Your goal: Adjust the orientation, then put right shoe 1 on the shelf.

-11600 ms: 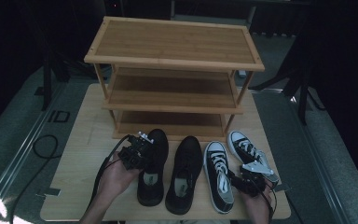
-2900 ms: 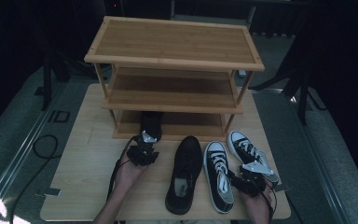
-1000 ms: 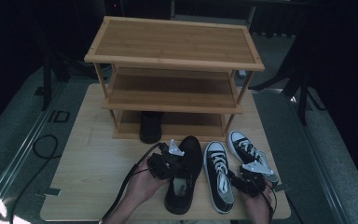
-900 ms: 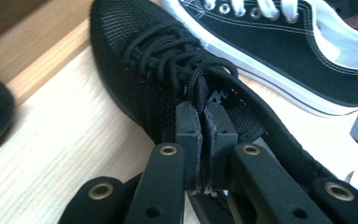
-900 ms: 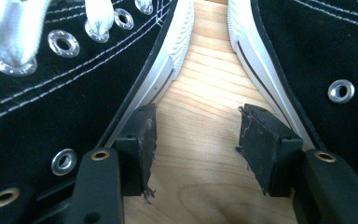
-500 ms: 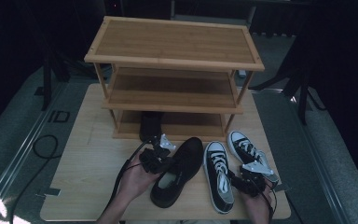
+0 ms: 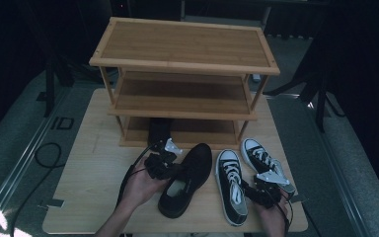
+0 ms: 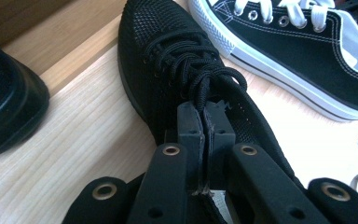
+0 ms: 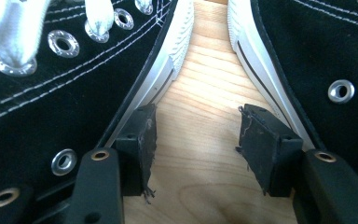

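Left hand-held gripper (image 8: pixel 205 122) clamped on black mesh shoe (image 8: pixel 177 60), on pale wooden table (image 7: pixel 94 163), dark room around.

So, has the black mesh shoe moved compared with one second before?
Yes. The mesh shoe has turned: its toe now points up and right toward the rack, its heel swung left, away from the sneaker.

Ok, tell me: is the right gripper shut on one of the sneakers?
No. In the right gripper view the right gripper stands open over bare table, its jaws in the gap between the two black-and-white sneakers.
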The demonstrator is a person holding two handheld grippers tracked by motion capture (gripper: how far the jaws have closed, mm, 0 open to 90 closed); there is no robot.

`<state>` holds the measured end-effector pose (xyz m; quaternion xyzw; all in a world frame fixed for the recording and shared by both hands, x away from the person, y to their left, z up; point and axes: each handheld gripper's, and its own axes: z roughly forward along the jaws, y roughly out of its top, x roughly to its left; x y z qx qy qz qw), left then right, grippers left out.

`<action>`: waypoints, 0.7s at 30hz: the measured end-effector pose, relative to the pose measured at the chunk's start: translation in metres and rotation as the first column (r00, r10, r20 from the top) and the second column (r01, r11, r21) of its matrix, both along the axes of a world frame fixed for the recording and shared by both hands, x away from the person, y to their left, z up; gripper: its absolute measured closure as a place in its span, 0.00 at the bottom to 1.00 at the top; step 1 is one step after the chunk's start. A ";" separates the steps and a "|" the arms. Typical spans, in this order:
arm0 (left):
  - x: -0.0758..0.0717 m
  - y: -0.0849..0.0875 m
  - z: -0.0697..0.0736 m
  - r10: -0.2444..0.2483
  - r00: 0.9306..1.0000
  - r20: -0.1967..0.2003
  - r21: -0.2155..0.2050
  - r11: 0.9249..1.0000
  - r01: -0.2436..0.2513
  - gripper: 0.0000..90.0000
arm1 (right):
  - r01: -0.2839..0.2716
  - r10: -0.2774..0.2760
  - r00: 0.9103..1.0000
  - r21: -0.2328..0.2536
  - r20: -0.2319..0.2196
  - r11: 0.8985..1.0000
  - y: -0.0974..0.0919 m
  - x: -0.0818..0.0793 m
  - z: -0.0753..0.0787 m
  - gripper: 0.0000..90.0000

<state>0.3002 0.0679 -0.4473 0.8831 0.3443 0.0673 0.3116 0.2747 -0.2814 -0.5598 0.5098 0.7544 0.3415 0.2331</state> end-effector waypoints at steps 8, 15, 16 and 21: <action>0.001 0.001 0.008 -0.013 1.000 0.022 0.012 1.000 0.013 0.98 | 0.000 0.000 1.000 0.000 0.000 1.000 0.000 0.000 0.000 0.51; 0.005 0.004 0.012 -0.013 1.000 0.017 -0.013 1.000 0.013 0.98 | -0.001 0.001 1.000 0.000 -0.001 1.000 0.000 0.000 0.000 0.51; 0.006 0.004 0.013 -0.013 1.000 0.016 -0.019 1.000 0.013 0.98 | -0.001 0.001 1.000 0.000 -0.001 1.000 0.000 0.000 0.000 0.51; 0.009 0.006 0.017 0.000 1.000 0.027 -0.034 0.999 0.001 0.98 | -0.001 0.001 1.000 0.000 -0.001 1.000 0.000 0.000 0.000 0.51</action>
